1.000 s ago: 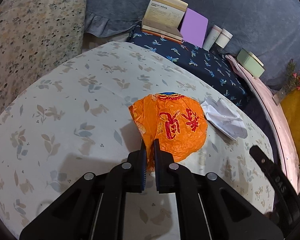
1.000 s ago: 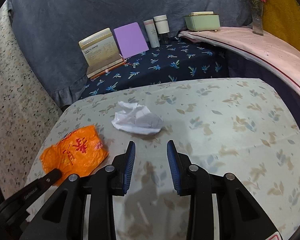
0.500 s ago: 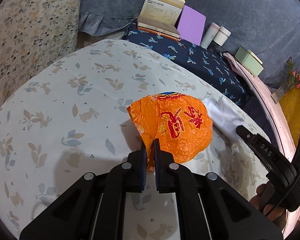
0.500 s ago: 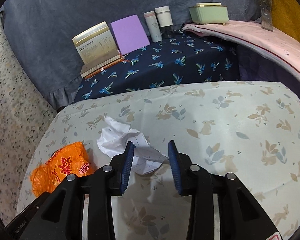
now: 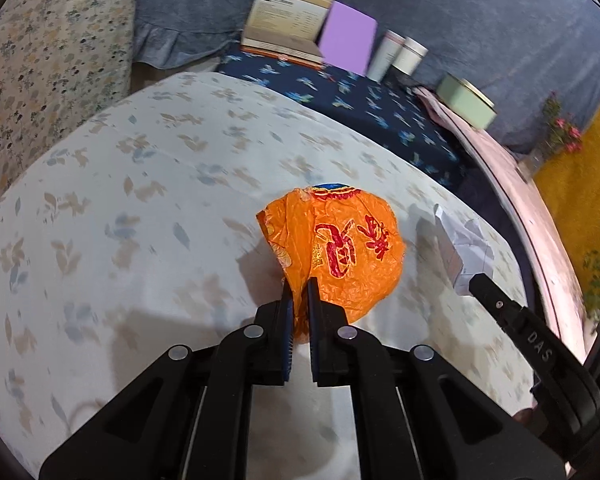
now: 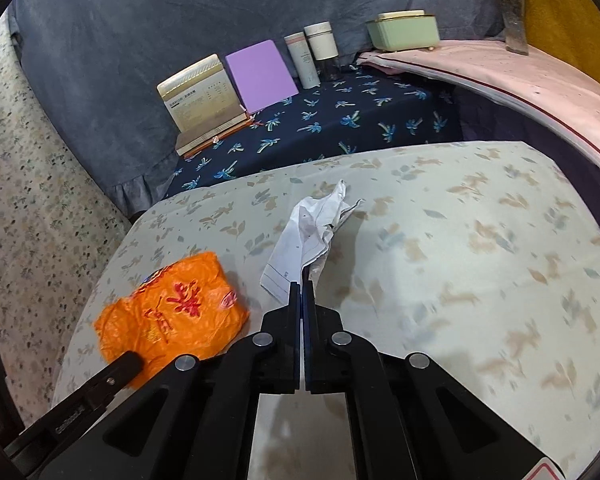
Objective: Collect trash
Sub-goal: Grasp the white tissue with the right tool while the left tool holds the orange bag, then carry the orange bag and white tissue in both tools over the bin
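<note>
The left gripper (image 5: 299, 286) is pinched nearly closed, a thin gap between its blue-padded fingers (image 5: 286, 320). The right gripper (image 6: 301, 286) is clamped tight, its fingers (image 6: 294, 308) apparently meeting, angled downward and forward.

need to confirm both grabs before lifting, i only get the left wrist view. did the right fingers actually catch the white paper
Observer: Yes. The right gripper is shut on the near edge of the crumpled paper.
Operator: is the paper hanging or lying flat
Observer: It stands up from the fingers toward the far side, casting a shadow on the tablecloth.
Operator: anything else loose over there
Observer: Only the orange bag, to the left of the paper, held by the left gripper.
</note>
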The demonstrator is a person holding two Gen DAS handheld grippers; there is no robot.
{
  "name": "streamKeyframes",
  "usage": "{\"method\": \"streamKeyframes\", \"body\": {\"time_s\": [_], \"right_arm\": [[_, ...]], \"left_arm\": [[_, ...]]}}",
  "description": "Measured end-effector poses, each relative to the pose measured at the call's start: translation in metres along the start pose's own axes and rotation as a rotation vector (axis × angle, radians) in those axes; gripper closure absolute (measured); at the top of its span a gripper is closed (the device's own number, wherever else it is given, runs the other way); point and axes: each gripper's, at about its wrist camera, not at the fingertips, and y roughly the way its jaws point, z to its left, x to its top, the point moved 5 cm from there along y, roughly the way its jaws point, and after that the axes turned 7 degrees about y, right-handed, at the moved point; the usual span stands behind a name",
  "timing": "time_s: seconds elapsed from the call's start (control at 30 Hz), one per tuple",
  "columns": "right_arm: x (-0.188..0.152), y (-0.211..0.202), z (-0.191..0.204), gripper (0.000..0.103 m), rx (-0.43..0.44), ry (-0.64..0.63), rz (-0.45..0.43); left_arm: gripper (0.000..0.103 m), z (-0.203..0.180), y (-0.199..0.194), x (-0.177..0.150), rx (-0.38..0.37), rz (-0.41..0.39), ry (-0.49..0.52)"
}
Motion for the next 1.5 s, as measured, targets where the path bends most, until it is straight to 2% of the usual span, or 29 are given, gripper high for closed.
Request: {"method": "streamKeyframes", "body": {"time_s": [0.4,0.7,1.13,1.5], "right_arm": [[-0.046,-0.107,-0.056,0.101,-0.064,0.073,-0.059],[-0.061,-0.18,-0.1,0.101,-0.117,0.127,-0.147],[-0.075,-0.248,-0.162,0.101,-0.179,0.229,-0.243],[-0.087,-0.292,-0.214,0.101,-0.232,0.316,-0.302]], "left_arm": [[0.098,-0.09,-0.051,-0.06,-0.107,0.022,0.173],[0.098,-0.155,-0.08,-0.098,-0.179,0.03,0.3],[0.098,-0.224,-0.112,-0.136,-0.249,0.014,0.442],[0.098,-0.271,-0.128,-0.153,-0.303,-0.002,0.526]]}}
